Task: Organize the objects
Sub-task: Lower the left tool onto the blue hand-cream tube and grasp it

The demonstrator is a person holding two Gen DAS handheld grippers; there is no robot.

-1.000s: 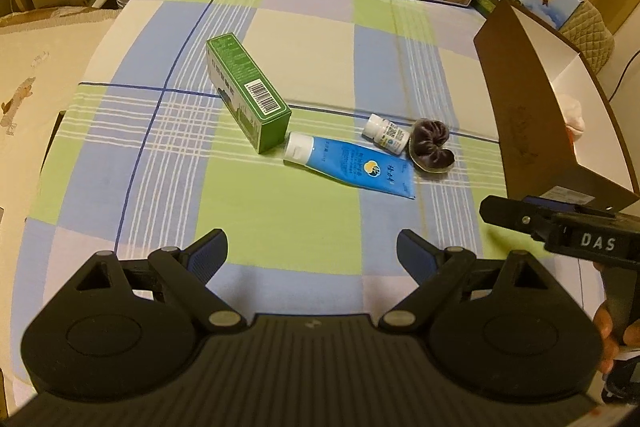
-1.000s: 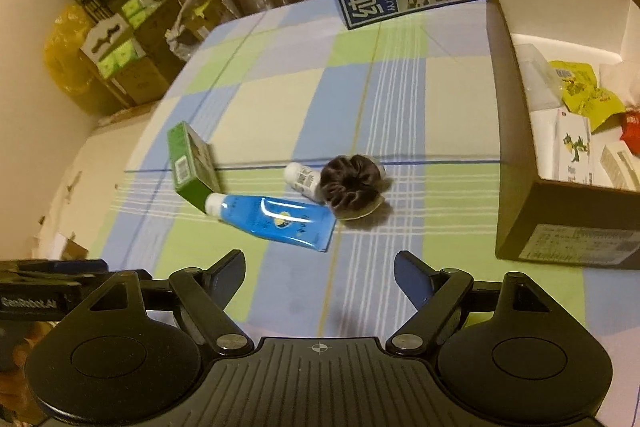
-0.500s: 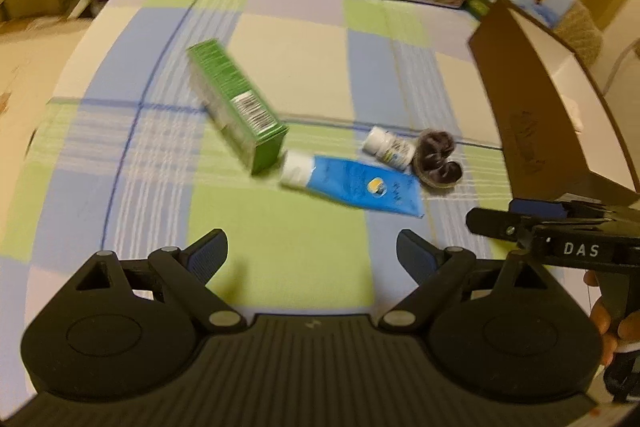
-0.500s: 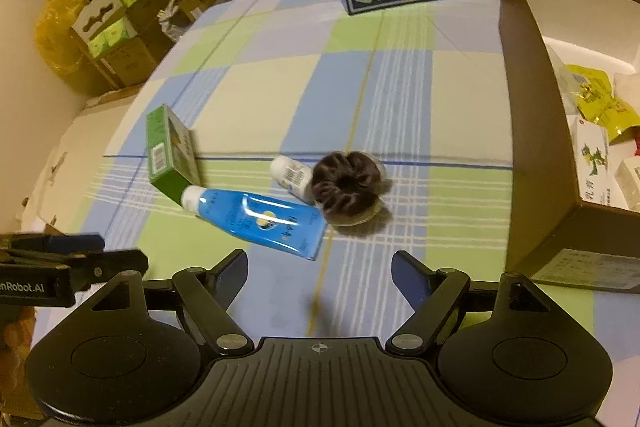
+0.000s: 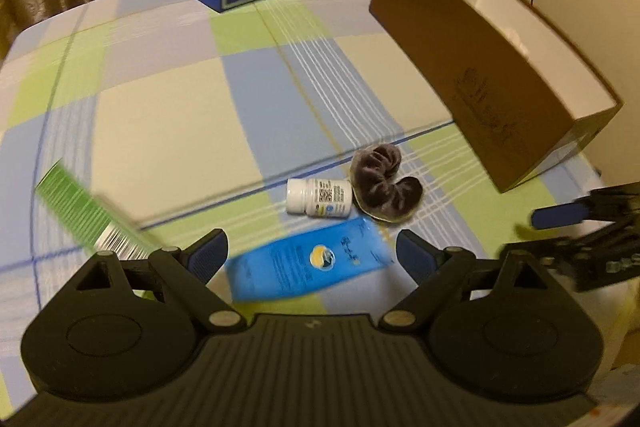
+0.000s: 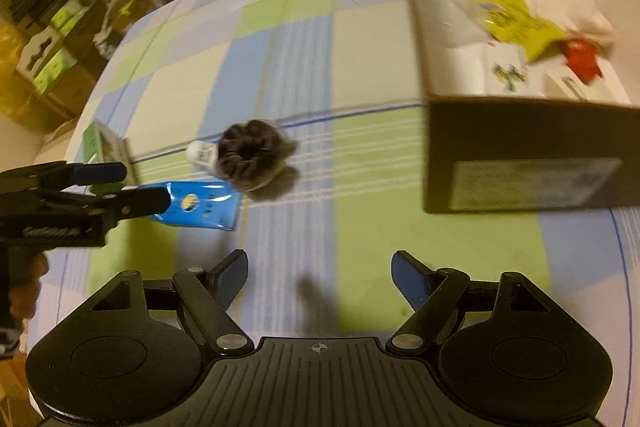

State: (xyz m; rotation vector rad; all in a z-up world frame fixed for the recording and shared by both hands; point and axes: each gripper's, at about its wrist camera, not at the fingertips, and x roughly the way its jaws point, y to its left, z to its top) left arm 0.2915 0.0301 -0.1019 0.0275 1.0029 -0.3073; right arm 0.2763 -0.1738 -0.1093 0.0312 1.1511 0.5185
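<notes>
1. Both tools are seen with jaws apart and nothing held: the left tool (image 5: 310,253) hangs just above the blue tube (image 5: 308,265), and the right tool (image 6: 318,273) hangs over bare bench (image 6: 380,219), between the tube and the brown box (image 6: 520,163).
2. The white bottle (image 5: 319,197) lies touching the tube's far edge, with the dark scrunchie (image 5: 384,183) against it. If the tube is pinched carelessly, the bottle is likely rolled away.
3. The tube is flat and slick; slipping is likely if only its sealed edge is caught.
4. The green carton (image 5: 86,217), beside the tube's cap end, may be knocked by a wide jaw.
5. A collision between the two tools is possible if both are sent toward the tube.
</notes>
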